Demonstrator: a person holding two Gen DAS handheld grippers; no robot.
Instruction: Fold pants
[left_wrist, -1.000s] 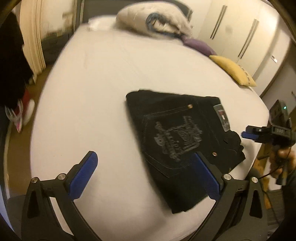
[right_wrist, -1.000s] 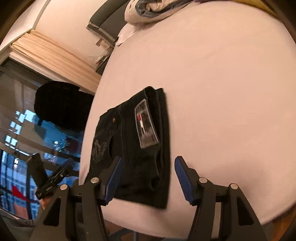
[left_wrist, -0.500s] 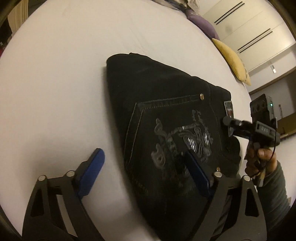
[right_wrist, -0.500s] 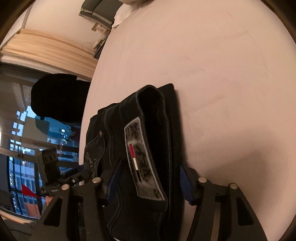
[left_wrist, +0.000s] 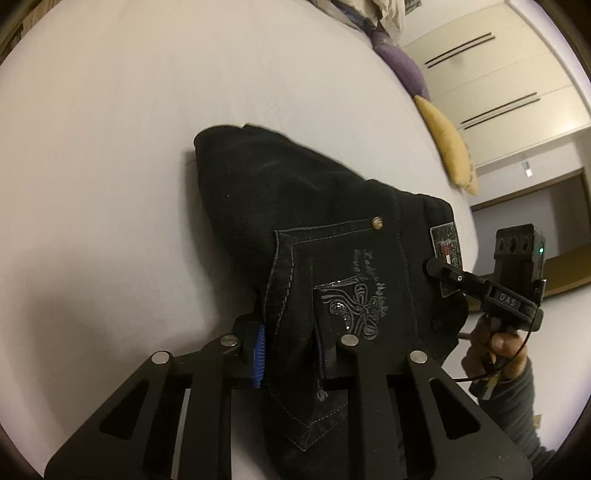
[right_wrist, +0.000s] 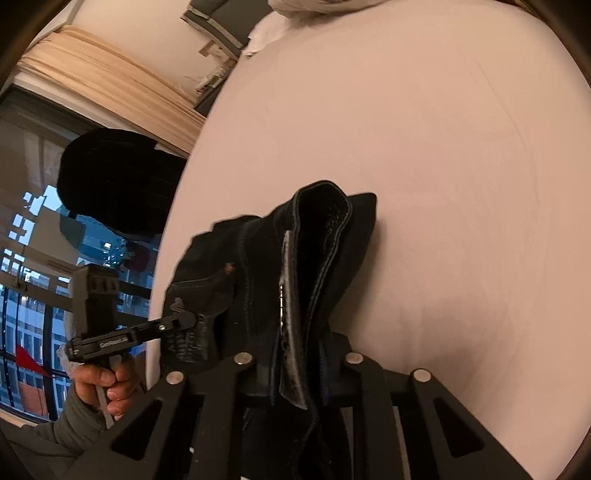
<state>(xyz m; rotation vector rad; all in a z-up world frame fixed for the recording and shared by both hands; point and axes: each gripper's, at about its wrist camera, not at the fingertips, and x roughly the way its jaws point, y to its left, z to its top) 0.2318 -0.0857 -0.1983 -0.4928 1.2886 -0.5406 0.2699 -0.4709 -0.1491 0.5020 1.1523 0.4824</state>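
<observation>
Folded black jeans with an embroidered back pocket lie on the white bed. My left gripper is closing on their near edge, and its blue pad presses the cloth bunched between the jaws. In the right wrist view the waistband end of the jeans is pulled up between the jaws of my right gripper, which is also closing, with the leather label pinched there. Each view shows the other gripper at the opposite end: the right gripper at the label, the left gripper at the pocket.
A yellow pillow and a purple pillow lie along the bed's far right edge, before white wardrobe doors. A dark rounded object, a curtain and a window stand left of the bed.
Both grippers came down onto the jeans from wide open and closed on them. The left took the pocket side, the right the waistband, and the cloth now bunches upward.
</observation>
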